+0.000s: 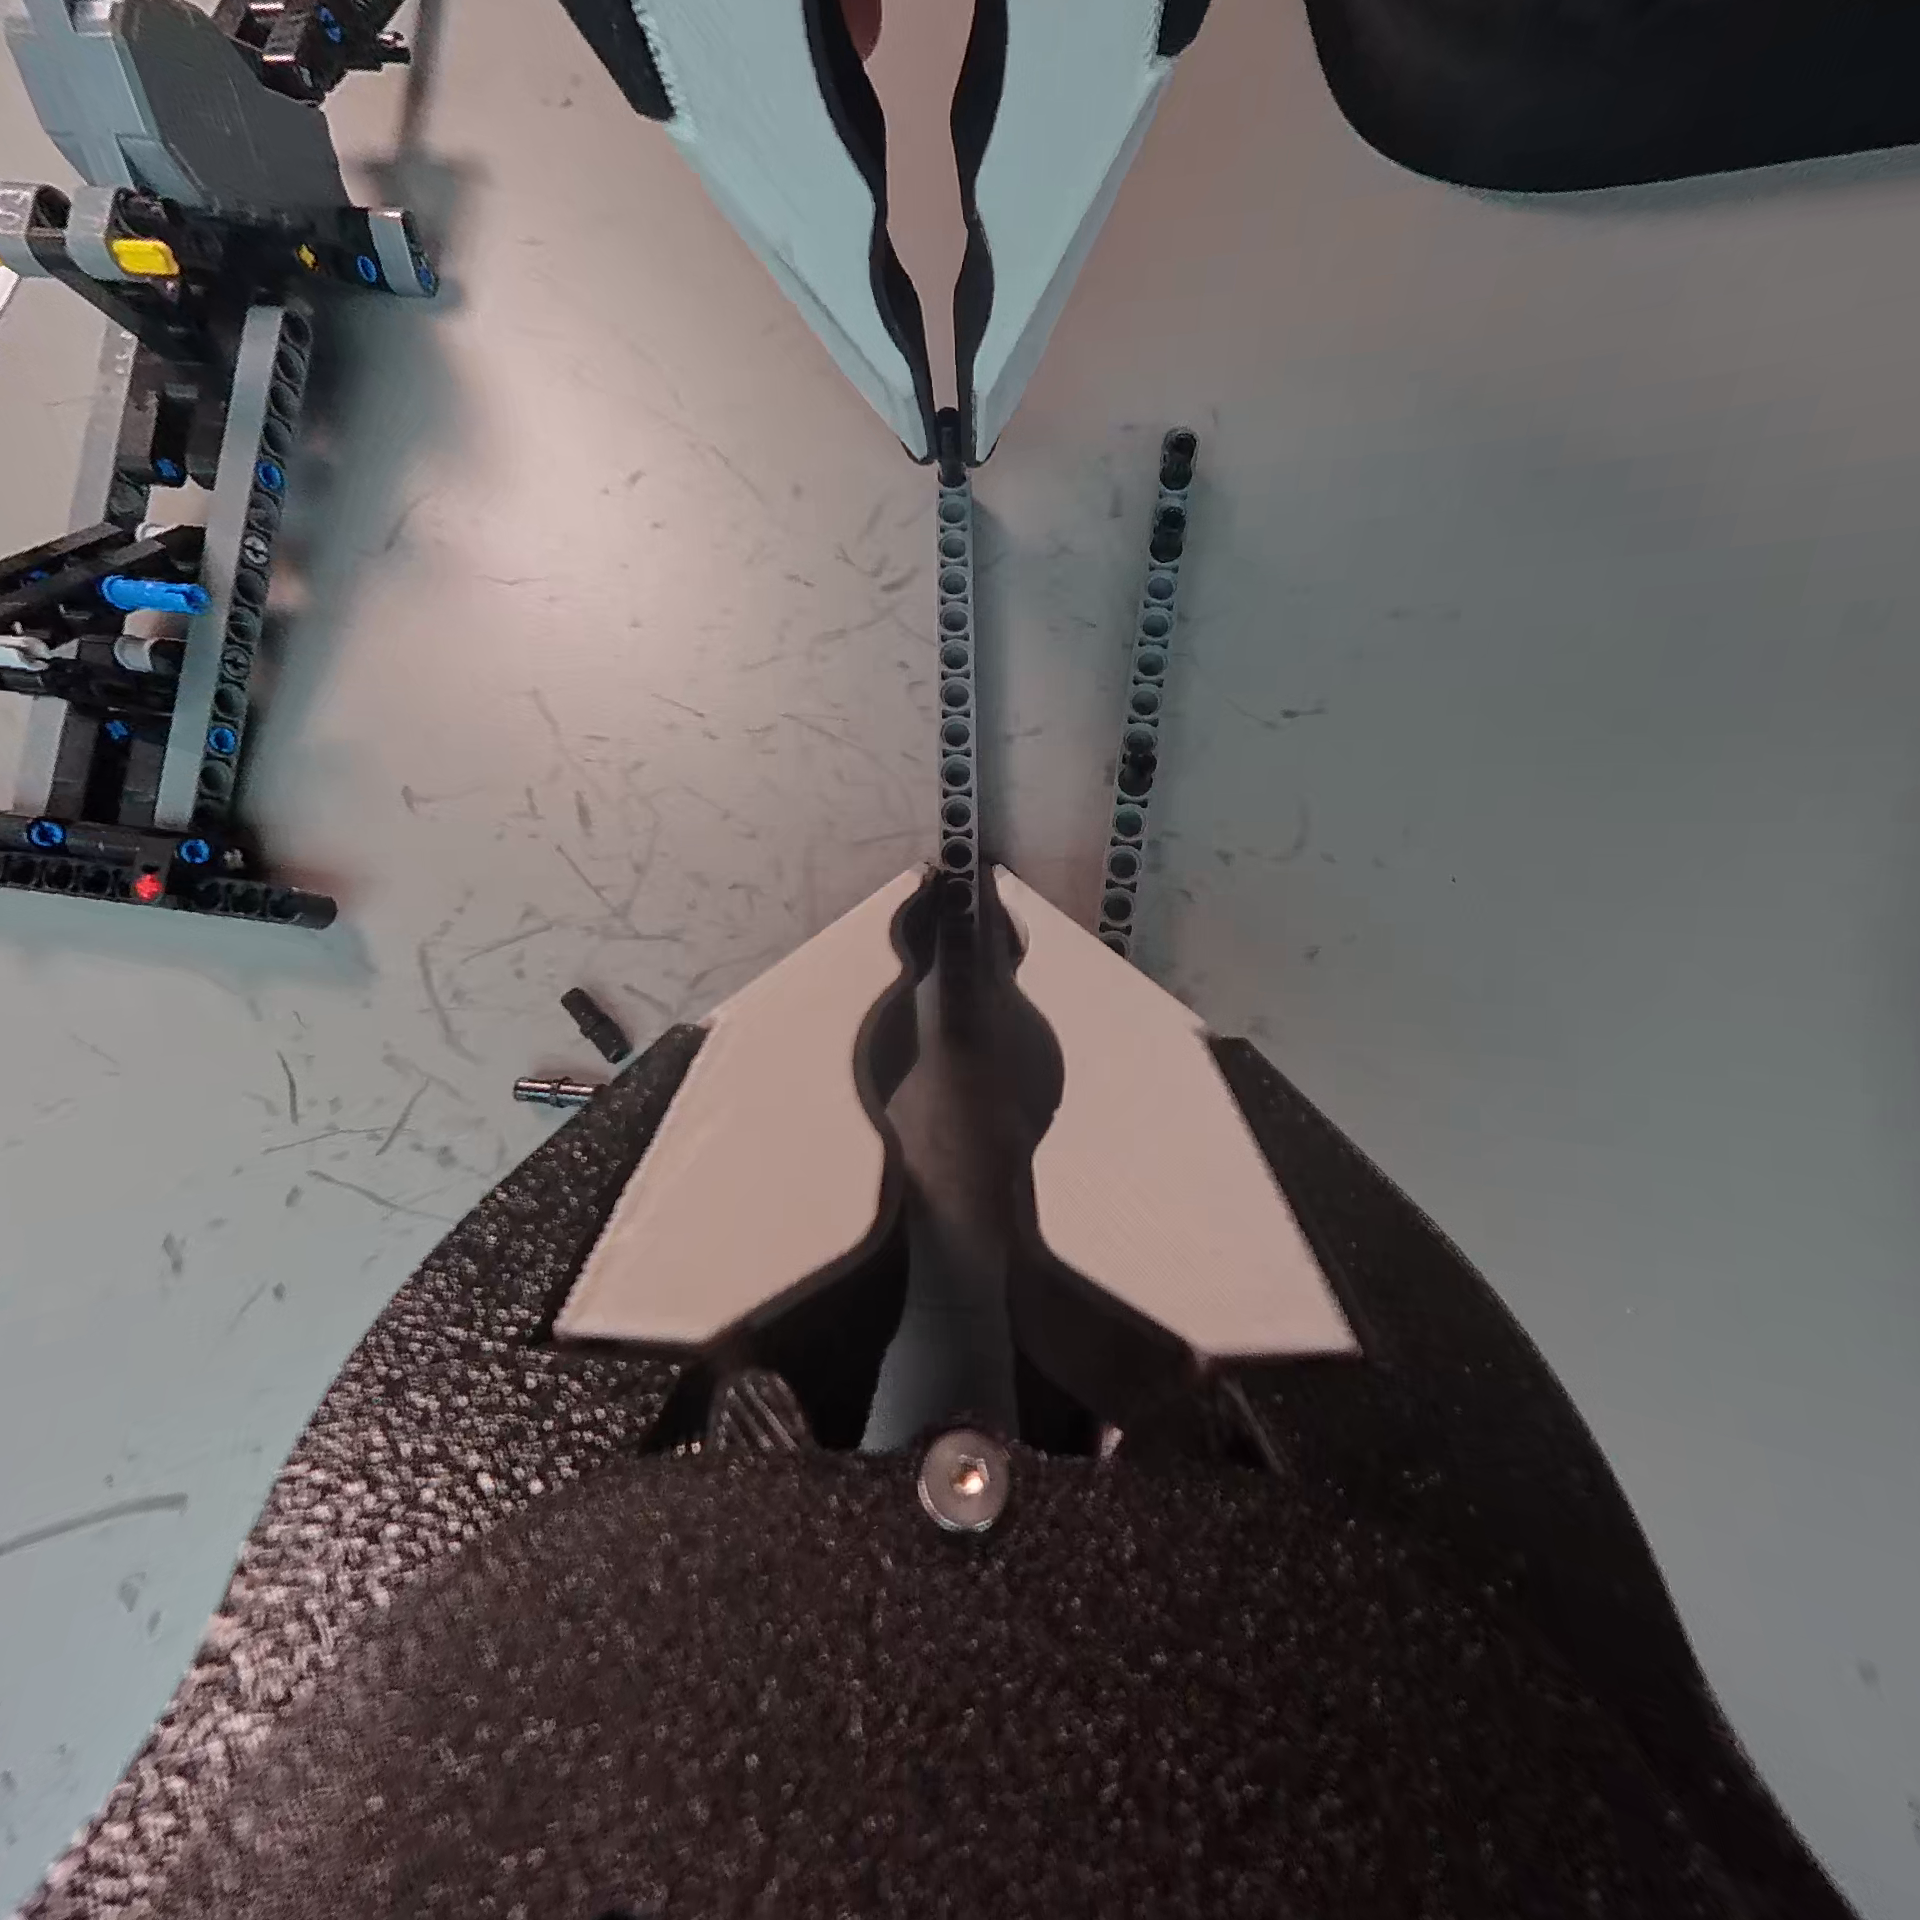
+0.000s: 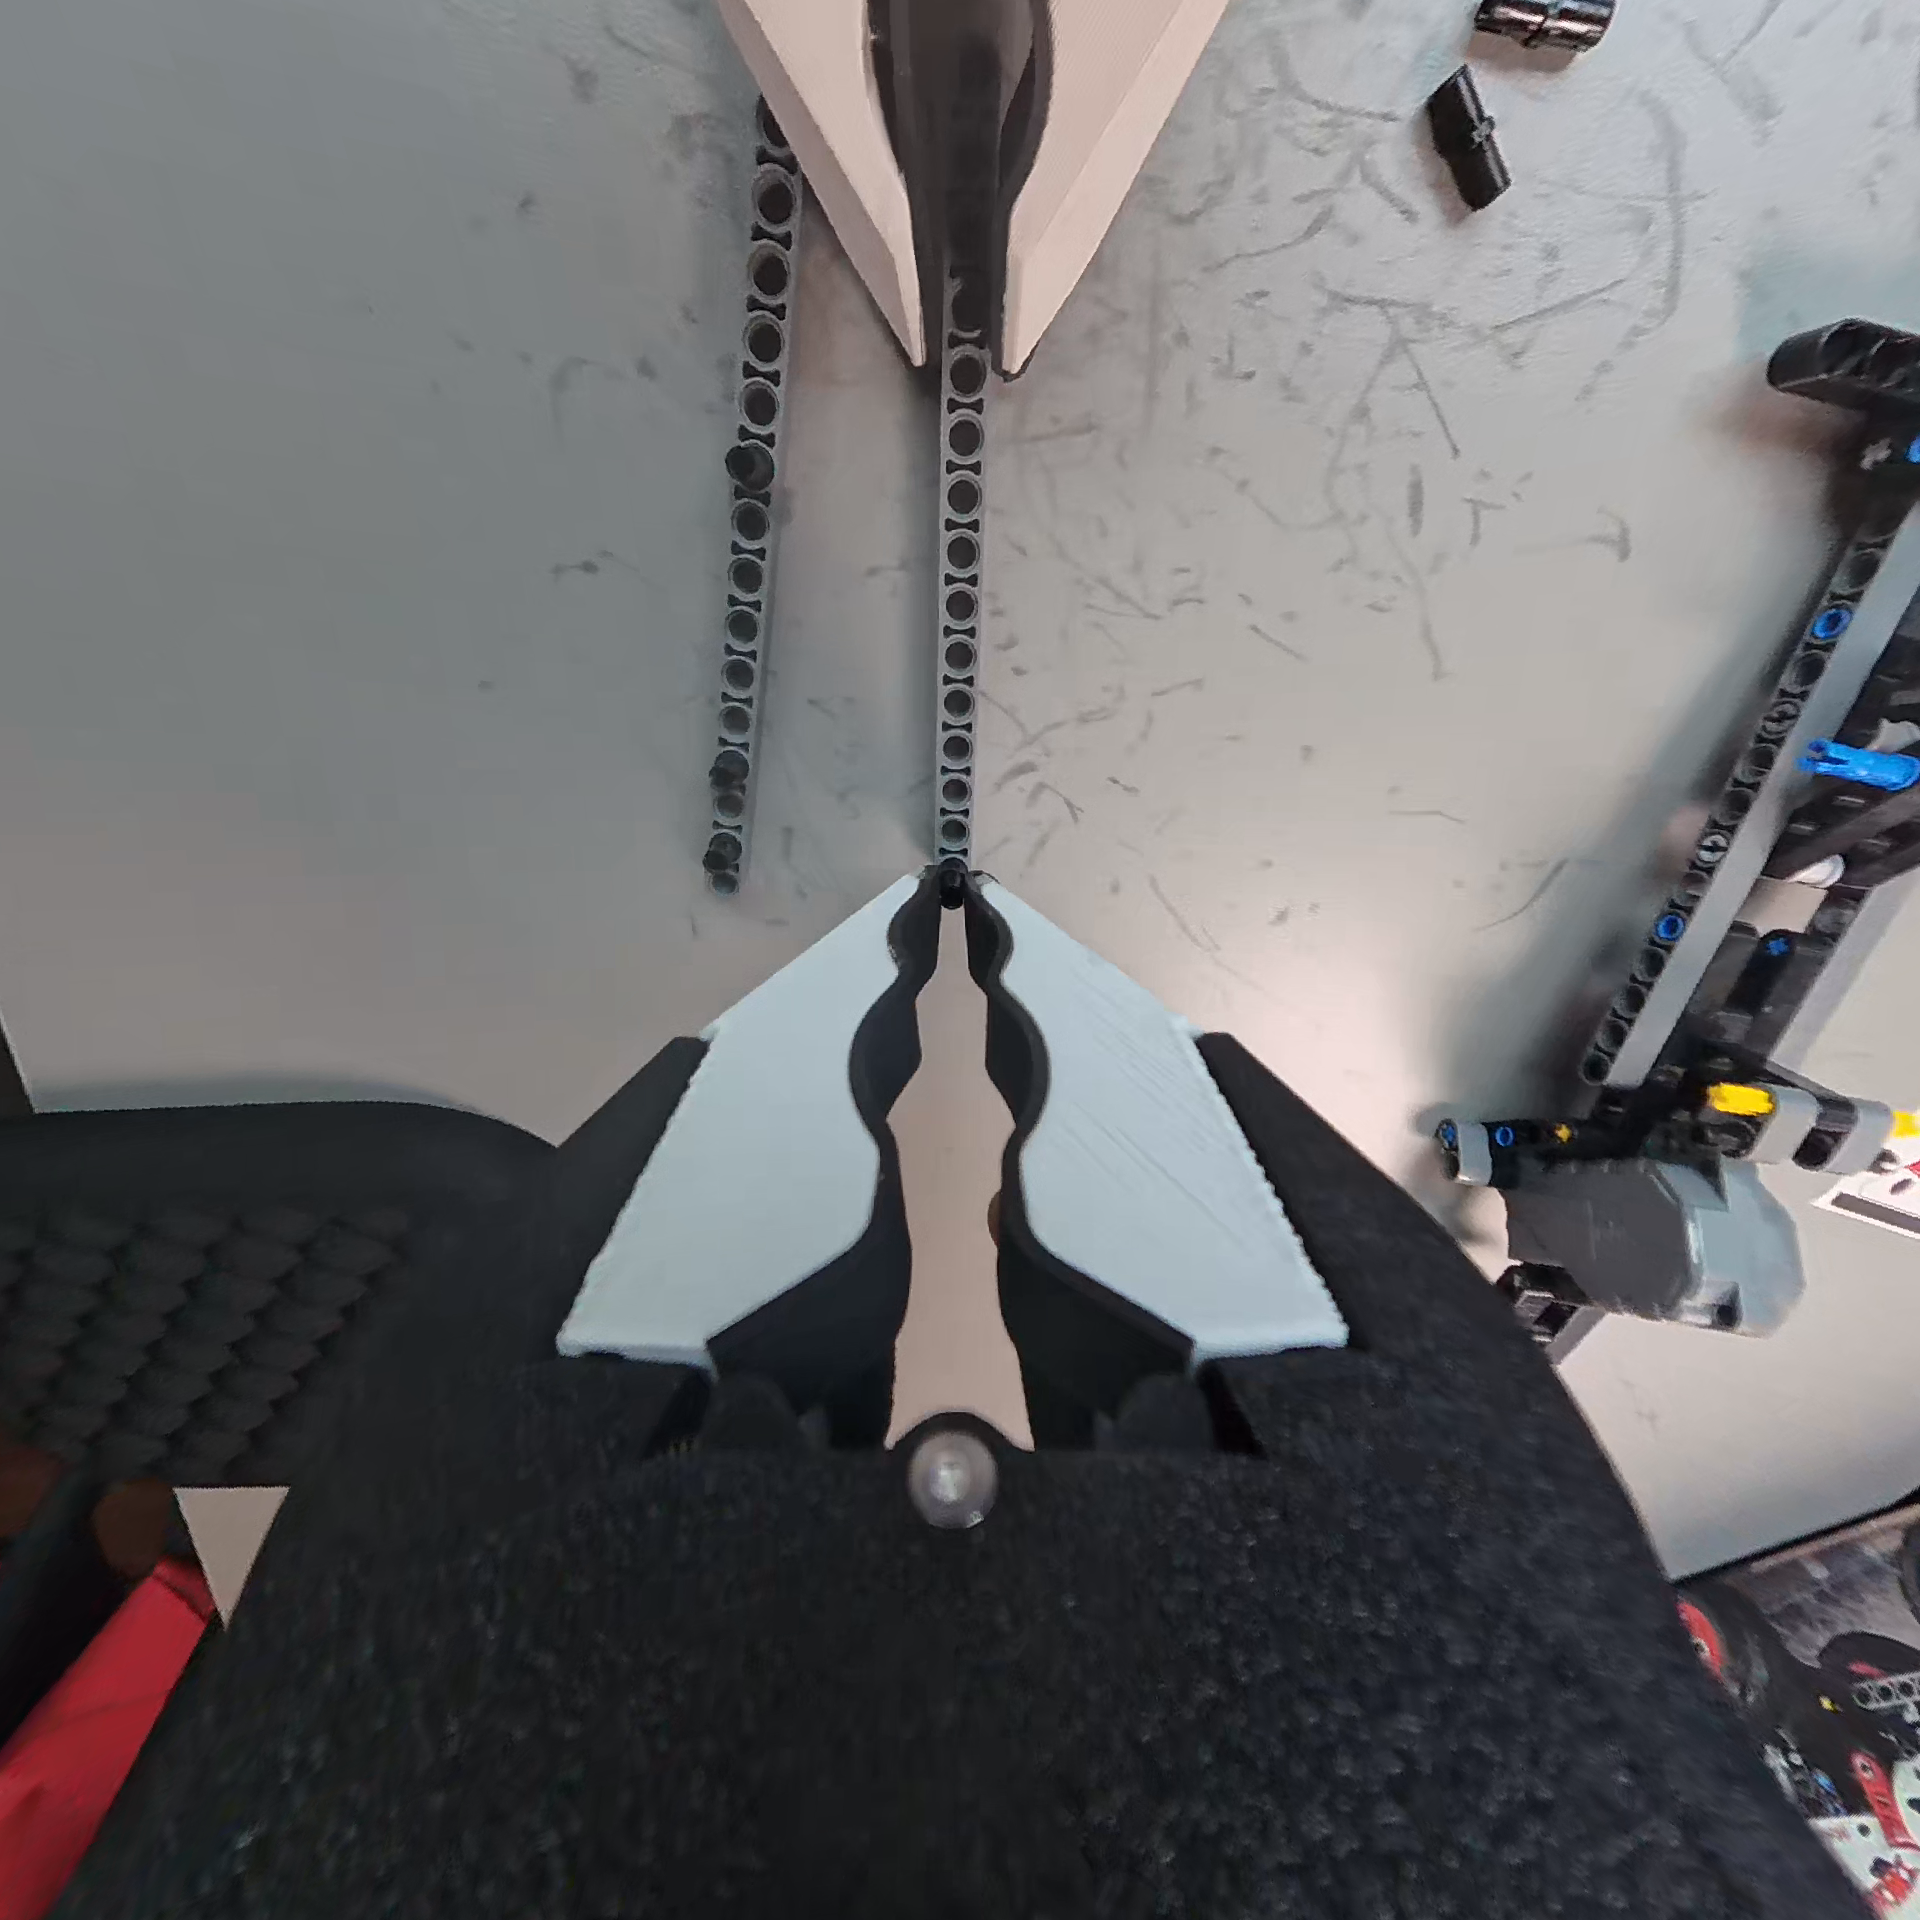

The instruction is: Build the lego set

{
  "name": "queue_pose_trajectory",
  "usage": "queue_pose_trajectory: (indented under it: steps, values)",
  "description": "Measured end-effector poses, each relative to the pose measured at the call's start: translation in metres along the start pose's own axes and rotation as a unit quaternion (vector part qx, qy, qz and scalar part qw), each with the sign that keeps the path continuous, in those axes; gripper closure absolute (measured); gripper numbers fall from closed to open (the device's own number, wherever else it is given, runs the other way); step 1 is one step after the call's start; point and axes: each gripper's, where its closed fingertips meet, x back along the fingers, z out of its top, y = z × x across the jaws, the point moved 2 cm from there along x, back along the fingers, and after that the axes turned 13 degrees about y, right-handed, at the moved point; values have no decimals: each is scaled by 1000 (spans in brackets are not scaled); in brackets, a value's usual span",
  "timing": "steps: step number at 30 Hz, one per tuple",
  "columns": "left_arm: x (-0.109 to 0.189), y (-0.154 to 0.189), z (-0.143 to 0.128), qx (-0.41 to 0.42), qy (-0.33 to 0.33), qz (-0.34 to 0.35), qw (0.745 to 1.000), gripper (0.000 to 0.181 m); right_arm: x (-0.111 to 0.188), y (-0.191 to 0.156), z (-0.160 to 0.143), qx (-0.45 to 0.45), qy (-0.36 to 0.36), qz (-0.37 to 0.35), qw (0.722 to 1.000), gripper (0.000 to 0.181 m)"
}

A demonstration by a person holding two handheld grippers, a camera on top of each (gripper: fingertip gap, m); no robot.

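I see a scratched pale grey table point(image 1: 623, 623). A 2nd long grey beam with black pins point(image 1: 1148, 686) lies flat just beside the one I hold, w/ nothing between them. The half-built grey and black lego frame with blue pins point(image 1: 177, 582) sits well off to one side. Two small black pins point(image 1: 594, 1023) lie near my left gripper.

My left gripper point(image 1: 961, 883) and right gripper point(image 2: 952, 883) point at each other, tip to tip. The long thin grey lego beam with holes point(image 2: 958, 603) runs between them. Left jaws are pinched tight on one end. Right jaws are almost closed on a small black pin point(image 2: 952, 881) at the other end.
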Motion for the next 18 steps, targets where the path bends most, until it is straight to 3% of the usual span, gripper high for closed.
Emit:
queue_pose_trajectory:
  steps: [18]
  values:
    - [0,0,0,2,0,-1,1000,173,0,-2,4,-15,40,3,999,177]
